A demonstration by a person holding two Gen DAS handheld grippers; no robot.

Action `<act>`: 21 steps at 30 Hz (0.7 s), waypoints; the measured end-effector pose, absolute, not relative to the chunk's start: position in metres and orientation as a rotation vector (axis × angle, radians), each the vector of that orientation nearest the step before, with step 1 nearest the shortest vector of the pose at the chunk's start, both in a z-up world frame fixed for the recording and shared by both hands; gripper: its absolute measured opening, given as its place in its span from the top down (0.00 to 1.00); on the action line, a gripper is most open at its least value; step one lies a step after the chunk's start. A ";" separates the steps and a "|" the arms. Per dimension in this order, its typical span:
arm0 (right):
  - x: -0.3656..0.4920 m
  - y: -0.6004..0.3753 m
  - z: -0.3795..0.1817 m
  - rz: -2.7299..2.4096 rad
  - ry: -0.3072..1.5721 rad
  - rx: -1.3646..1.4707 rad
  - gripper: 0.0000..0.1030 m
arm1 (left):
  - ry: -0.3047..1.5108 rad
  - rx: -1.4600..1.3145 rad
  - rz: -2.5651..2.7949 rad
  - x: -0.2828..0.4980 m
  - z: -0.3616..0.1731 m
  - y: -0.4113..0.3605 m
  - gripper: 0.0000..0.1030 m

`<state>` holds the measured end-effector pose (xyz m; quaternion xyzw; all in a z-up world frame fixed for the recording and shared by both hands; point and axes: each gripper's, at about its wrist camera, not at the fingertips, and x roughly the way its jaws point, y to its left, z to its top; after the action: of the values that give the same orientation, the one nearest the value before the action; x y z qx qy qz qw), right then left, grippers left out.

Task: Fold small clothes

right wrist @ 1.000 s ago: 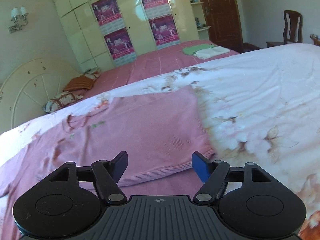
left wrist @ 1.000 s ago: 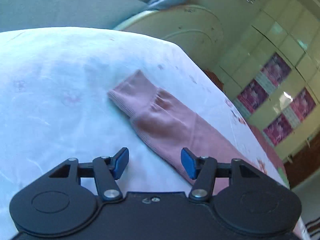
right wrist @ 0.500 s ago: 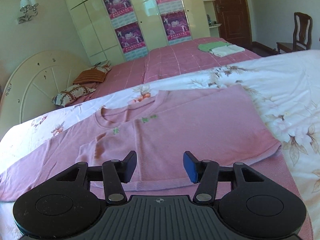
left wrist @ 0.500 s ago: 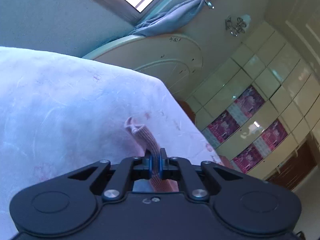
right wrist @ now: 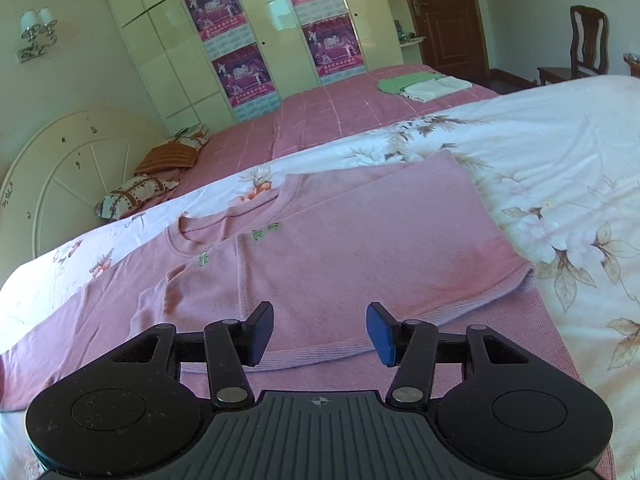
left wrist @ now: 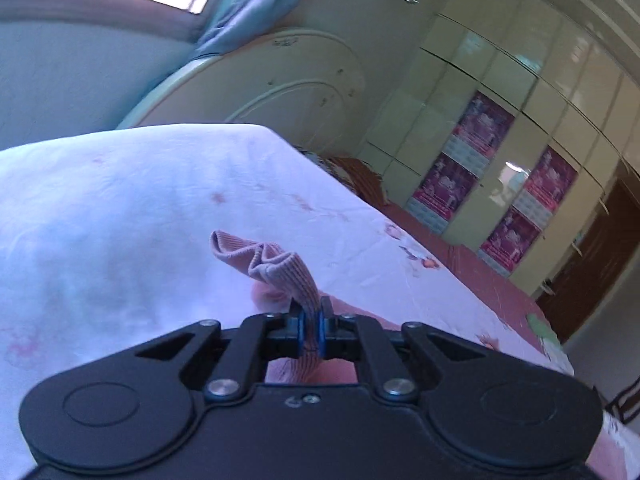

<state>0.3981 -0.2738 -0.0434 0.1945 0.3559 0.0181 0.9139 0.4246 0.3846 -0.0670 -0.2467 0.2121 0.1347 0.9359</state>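
— On the bed (right wrist: 560,152), where was the pink sweater (right wrist: 340,248)?
— Spread flat across the flowered sheet, its right side already folded over the body. A second earlier the left tongs (left wrist: 311,326) were apart over the sleeve cuff (left wrist: 272,264); now they were clamped on it and had lifted it off the sheet.
— And the right tongs (right wrist: 320,334)?
— Apart, hovering above the near hem. That sleeve probably folds inward next.
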 end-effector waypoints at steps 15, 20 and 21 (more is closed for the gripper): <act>0.377 -0.307 -0.037 0.098 0.706 0.499 0.49 | 0.592 -0.155 -0.170 0.491 -0.083 0.075 0.95; 0.372 -0.310 -0.035 0.114 0.711 0.537 0.49 | 0.704 -0.057 -0.272 0.509 -0.120 0.022 0.84; 0.373 -0.309 -0.035 0.124 0.716 0.548 0.49 | 0.703 -0.027 -0.285 0.506 -0.123 0.016 0.75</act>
<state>0.3732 -0.3086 -0.0353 0.2647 0.3459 0.0598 0.8982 0.5056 0.0156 -0.1228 -0.0133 0.3432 -0.1391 0.9288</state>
